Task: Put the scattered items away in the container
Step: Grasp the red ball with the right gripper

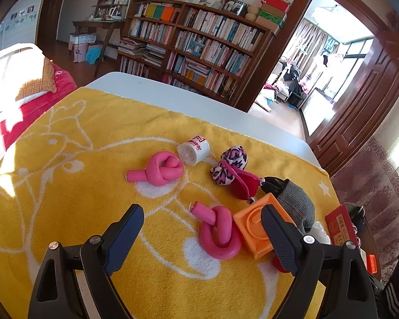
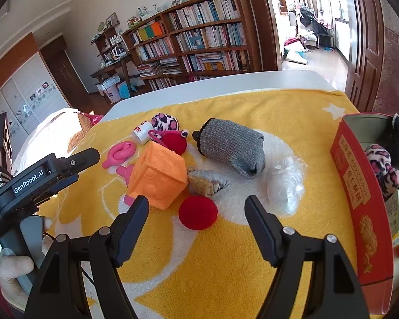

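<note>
Jaws on both the left gripper and right gripper are gaping empty; the red box at three o'clock is holding few items, while the orange cube, grey sock and red ball are still waiting on the surface.

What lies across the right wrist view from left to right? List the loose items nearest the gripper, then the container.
Orange cube → red pompom → clear plastic bag → red box.
</note>
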Demonstrator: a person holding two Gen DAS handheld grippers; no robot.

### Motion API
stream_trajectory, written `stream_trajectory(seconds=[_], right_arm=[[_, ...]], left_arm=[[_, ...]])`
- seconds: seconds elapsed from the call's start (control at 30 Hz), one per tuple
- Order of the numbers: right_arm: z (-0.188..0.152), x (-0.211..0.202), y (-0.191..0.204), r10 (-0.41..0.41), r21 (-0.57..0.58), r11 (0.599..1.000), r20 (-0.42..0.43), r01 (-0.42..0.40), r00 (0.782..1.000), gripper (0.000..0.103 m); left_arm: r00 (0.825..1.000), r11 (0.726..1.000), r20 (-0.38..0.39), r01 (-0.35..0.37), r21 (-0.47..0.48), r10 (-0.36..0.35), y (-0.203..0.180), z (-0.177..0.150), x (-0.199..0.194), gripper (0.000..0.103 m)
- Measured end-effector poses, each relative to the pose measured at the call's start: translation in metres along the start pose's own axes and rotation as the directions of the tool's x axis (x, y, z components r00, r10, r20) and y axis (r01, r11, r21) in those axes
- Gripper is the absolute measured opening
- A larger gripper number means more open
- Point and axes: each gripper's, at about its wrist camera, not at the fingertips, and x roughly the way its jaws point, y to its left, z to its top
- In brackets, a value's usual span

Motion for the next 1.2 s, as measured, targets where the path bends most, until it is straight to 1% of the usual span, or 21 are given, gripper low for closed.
stream_trajectory(seconds=[0.3,0.4,0.5,0.57,0.6,0.63,0.67,0.77,0.97,1.1,1.2], right_arm=[[-0.006,0.029,0.005,-0.001,-0.014,1.0,-0.057,0.001,0.998,0.078],[-0.007,0.035,0.005,-0.004,-0.018,1.0,-0.071,0.003,0.997,0.075],[-0.01,0.042,0.005,-0.004,-0.023,1.0,-0.087,0.002,0.996,0.068],[-0.012,0.046,0.004,-0.008,-0.025,1.0,-0.098,0.006,0.995,0.053],[-0.013,0.047,0.003,-0.016,-0.025,1.0,-0.095,0.014,0.995,0.049],[-0.014,0.047,0.002,-0.022,-0.025,1.0,-0.091,0.02,0.996,0.043],[-0.014,0.047,0.0,-0.019,-0.02,1.0,-0.089,0.017,0.996,0.042],[-0.013,0.042,-0.003,-0.011,-0.003,1.0,-0.073,0.011,0.997,0.04],[-0.01,0.031,-0.011,-0.021,0.024,0.999,-0.037,0.021,0.999,0.04],[-0.007,0.02,-0.022,-0.048,0.043,0.998,0.002,0.048,0.999,0.04],[-0.005,0.014,-0.027,-0.072,0.047,0.996,0.027,0.07,0.997,0.04]], left_arm=[[1.0,1.0,-0.021,0.003,-0.007,-0.003,0.004,-0.002,0.008,0.091],[0.999,1.0,-0.036,0.007,-0.008,-0.007,0.003,-0.003,0.012,0.091],[0.999,1.0,-0.042,0.006,0.006,-0.006,0.0,-0.005,0.014,0.091],[0.999,1.0,-0.041,0.007,0.014,-0.006,-0.002,-0.005,0.015,0.091],[0.999,1.0,-0.041,0.008,0.017,-0.007,-0.003,-0.005,0.015,0.091],[0.999,1.0,-0.041,0.008,0.019,-0.007,-0.004,-0.006,0.015,0.091],[0.999,1.0,-0.041,0.008,0.02,-0.007,-0.004,-0.006,0.016,0.091],[0.999,1.0,-0.048,0.017,0.017,-0.016,-0.006,-0.006,0.017,0.091],[0.995,0.997,-0.075,0.073,0.028,-0.071,-0.02,-0.009,0.017,0.091],[0.986,0.991,-0.117,0.126,0.034,-0.121,-0.035,-0.014,0.019,0.091],[0.976,0.988,-0.158,0.155,0.004,-0.153,-0.043,-0.02,0.026,0.091]])
